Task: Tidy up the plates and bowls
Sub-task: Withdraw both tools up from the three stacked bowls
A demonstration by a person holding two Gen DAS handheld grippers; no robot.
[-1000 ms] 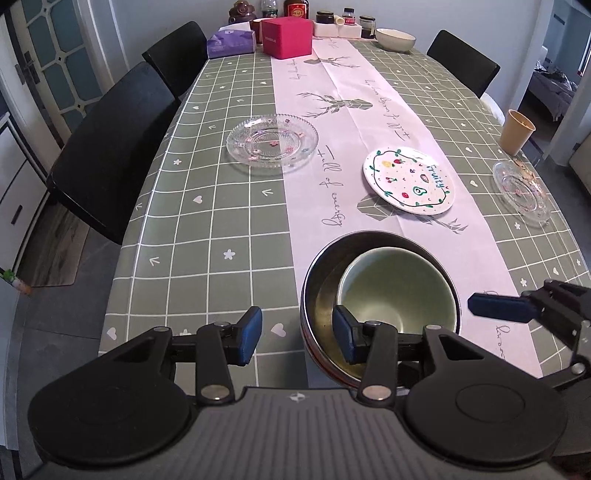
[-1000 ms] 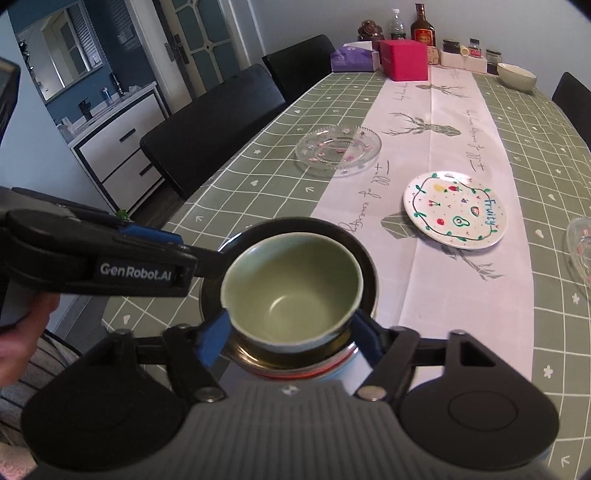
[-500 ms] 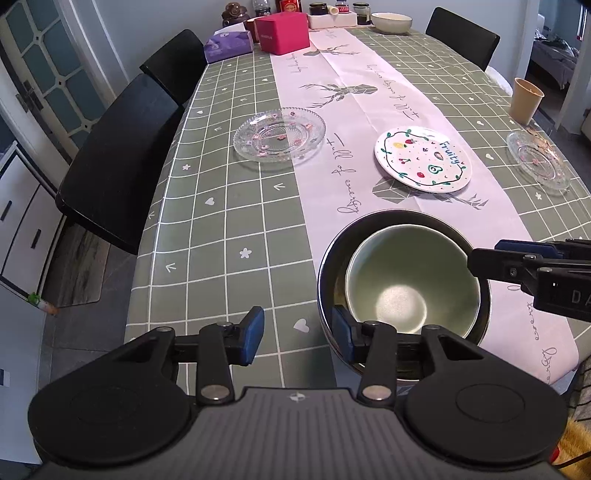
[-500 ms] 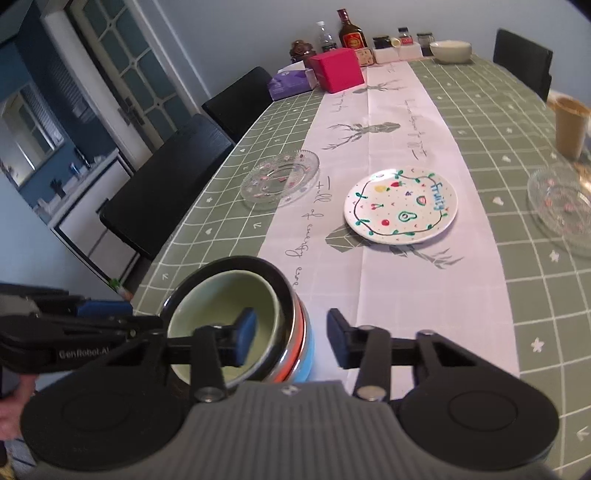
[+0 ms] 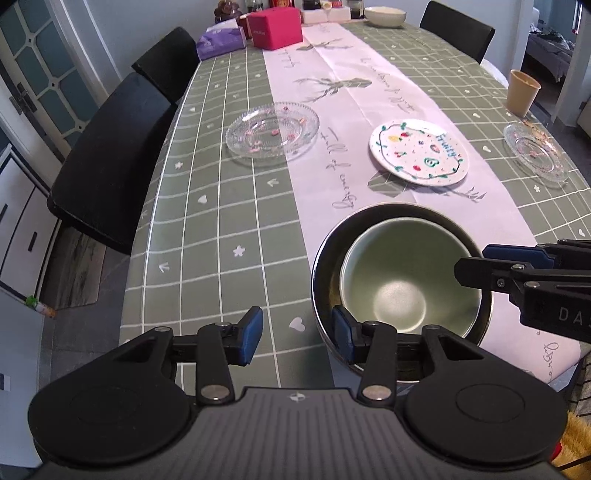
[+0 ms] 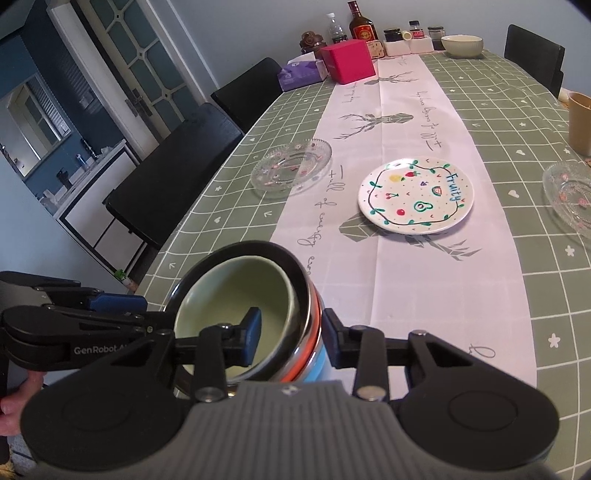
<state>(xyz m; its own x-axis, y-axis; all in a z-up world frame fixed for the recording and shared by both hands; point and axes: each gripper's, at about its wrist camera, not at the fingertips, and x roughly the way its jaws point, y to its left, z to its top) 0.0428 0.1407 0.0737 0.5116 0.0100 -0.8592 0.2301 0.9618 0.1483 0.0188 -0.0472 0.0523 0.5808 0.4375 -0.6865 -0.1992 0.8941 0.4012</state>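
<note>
A pale green bowl [image 5: 406,273] sits nested in a dark metal bowl [image 5: 325,258] with an orange and blue outside [image 6: 314,332], at the table's near edge. My left gripper [image 5: 295,330] is open; its right finger is at the metal bowl's near rim, its left finger over bare tablecloth. My right gripper [image 6: 291,334] is open and straddles the stacked bowls' right rim, one finger inside the green bowl [image 6: 236,295] and one outside. A white fruit-patterned plate [image 5: 419,155] and a glass plate [image 5: 271,131] lie farther back.
A second glass plate [image 5: 535,151] and a tan cup [image 5: 521,92] stand at the right edge. A pink box [image 5: 275,26], a purple tissue pack [image 5: 219,42], jars and a cream bowl [image 6: 461,45] are at the far end. Black chairs [image 5: 107,162] line the left side.
The right gripper let go of the green bowl, now resting inside the metal bowl, and moved right to straddle the stack's right rim. The left gripper stayed open and shifted slightly.
</note>
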